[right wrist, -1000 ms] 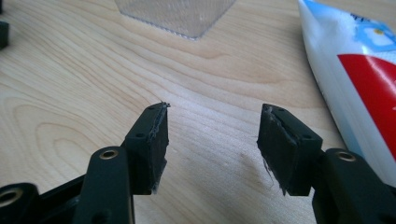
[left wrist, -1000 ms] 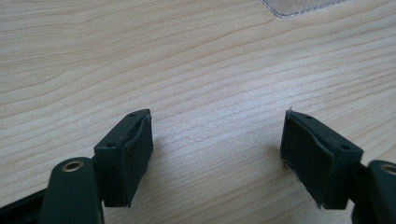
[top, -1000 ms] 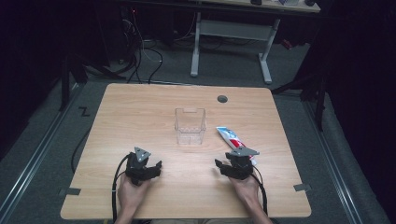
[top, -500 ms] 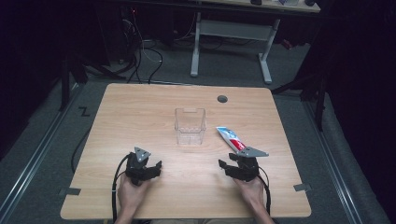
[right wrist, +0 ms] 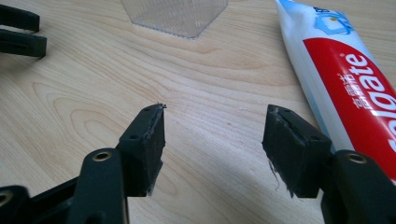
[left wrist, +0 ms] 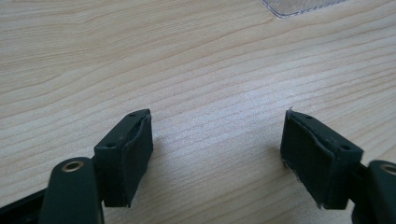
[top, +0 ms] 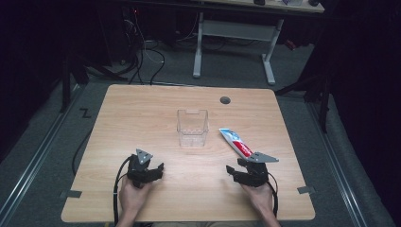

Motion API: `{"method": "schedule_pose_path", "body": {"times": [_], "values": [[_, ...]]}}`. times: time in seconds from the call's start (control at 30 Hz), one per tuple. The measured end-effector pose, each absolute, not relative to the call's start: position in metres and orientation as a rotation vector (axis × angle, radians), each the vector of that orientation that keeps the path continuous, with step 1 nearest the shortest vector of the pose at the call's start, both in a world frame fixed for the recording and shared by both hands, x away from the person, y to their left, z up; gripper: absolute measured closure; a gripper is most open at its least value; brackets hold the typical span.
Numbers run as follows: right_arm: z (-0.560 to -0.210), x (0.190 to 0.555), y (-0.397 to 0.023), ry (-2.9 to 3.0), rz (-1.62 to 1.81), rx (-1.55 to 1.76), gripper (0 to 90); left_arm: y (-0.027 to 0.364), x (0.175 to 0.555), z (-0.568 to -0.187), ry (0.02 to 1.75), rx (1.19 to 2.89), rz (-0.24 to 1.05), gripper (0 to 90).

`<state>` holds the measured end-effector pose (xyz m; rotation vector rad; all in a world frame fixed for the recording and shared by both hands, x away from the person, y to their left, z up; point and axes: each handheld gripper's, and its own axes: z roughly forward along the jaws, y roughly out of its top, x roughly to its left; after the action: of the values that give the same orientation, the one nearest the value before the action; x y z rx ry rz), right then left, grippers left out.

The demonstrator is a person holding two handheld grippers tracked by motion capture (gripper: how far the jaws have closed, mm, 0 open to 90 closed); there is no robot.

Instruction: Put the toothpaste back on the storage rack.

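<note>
Nearest, the right gripper (top: 236, 171) is seen with jaws just widened and nothing between them, shifted slightly rightward since a second ago. The left gripper (top: 158, 169) (also spread, empty) rests apart. Just beyond lies the toothpaste tube (top: 235, 142) beside the clear container (top: 192, 127); a pickup seems prepared.

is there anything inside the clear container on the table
The clear container looks empty; the wooden table shows through its walls. The toothpaste tube lies outside, to its right. Its floor cannot be made out in detail.

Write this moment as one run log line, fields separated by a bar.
left tool: open, nothing between | right tool: jaws just opening, nothing between | toothpaste tube: flat on table | clear cup: upright
</note>
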<state>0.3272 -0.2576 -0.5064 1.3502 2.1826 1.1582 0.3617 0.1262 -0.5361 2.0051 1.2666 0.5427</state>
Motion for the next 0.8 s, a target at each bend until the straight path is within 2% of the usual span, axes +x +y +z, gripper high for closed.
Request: {"method": "schedule_pose_path", "body": {"times": [0.4,0.8], "values": [[-0.501,0.321,-0.272,2.128,1.145,1.366,48.9,0.126,0.362,-0.536,1.267,2.005,0.543,25.7],[-0.491,0.324,-0.284,2.094,1.119,1.375,52.3,0.126,0.362,-0.536,1.267,2.005,0.543,25.8]]}}
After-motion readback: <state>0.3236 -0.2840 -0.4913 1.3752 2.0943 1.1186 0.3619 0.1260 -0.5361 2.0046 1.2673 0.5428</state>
